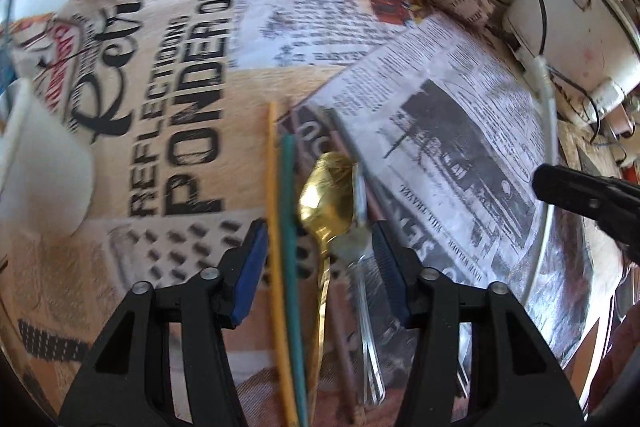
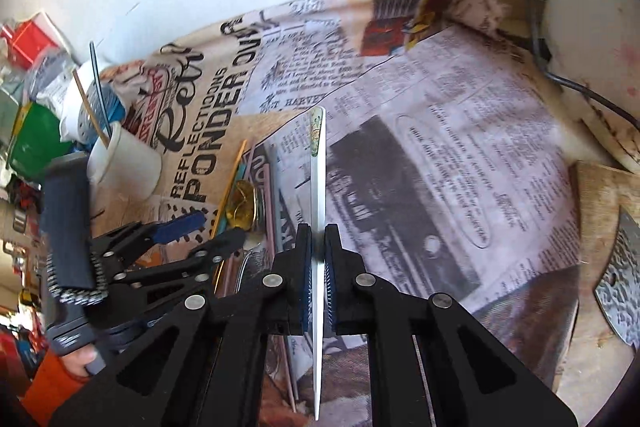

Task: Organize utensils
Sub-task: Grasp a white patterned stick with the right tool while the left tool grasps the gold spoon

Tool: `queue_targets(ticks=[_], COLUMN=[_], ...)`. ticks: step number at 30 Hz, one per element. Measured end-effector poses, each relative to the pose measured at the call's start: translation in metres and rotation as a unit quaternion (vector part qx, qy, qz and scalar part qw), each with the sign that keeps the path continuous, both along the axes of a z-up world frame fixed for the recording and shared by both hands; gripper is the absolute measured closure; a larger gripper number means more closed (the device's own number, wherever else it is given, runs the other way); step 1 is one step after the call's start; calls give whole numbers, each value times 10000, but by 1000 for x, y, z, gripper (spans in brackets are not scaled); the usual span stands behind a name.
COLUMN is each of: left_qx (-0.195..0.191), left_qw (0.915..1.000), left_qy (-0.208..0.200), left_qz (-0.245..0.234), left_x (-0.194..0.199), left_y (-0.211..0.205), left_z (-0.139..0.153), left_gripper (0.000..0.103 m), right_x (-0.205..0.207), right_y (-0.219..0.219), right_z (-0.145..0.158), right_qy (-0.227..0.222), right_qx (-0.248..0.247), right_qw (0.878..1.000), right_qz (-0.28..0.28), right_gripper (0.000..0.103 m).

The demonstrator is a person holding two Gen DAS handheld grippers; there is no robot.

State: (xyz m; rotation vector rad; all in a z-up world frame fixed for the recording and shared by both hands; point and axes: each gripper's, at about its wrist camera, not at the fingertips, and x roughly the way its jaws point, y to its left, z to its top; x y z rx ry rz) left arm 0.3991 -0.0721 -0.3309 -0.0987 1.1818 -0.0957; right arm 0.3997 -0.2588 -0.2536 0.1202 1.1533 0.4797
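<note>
Right gripper (image 2: 318, 259): clamped on white chopstick (image 2: 318, 187), pointing ahead. Left gripper (image 1: 318, 247): spread wide around gold spoon (image 1: 326, 195), yellow chopstick (image 1: 274, 195), green chopstick (image 1: 289, 195) on surface.

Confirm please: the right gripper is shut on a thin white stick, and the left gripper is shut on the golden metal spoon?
Not quite. The left gripper is open, its jaws apart around the golden metal spoon, as the left wrist view shows. The right gripper is indeed shut on the thin white stick.

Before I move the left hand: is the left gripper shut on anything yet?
Open. The left gripper has its jaws spread either side of the gold spoon, with gaps visible on both sides.
</note>
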Motion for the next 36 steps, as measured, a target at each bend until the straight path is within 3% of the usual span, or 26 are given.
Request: queue_targets(ticks=[7, 11, 16, 18, 23, 36], left_qx=[377, 351, 278, 267, 313, -120], left_qw=[9991, 9992, 9995, 9996, 9995, 9980], left_qy=[103, 118, 80, 54, 27, -621], left_qz=[-139, -119, -102, -98, -73, 7], left_x=[15, 21, 25, 27, 24, -9], left_y=[-10, -10, -12, -13, -11, 3], left_z=[-8, -9, -9, -8, -5, 50], left_gripper=[58, 59, 76, 89, 93, 100], right_x=[-4, -4, -6, -7, -9, -14], right_y=[-16, -23, -28, -29, -30, -22], right_z=[7, 11, 13, 13, 15, 34], right_qy=[-108, -149, -178, -202, -259, -546], right_qx=[149, 220, 258, 261, 256, 240], right_qw=[9997, 9994, 9991, 9990, 9988, 9979], right_qz=[-134, -230, -295, -311, -329, -245], right_gripper=[97, 97, 97, 97, 97, 97])
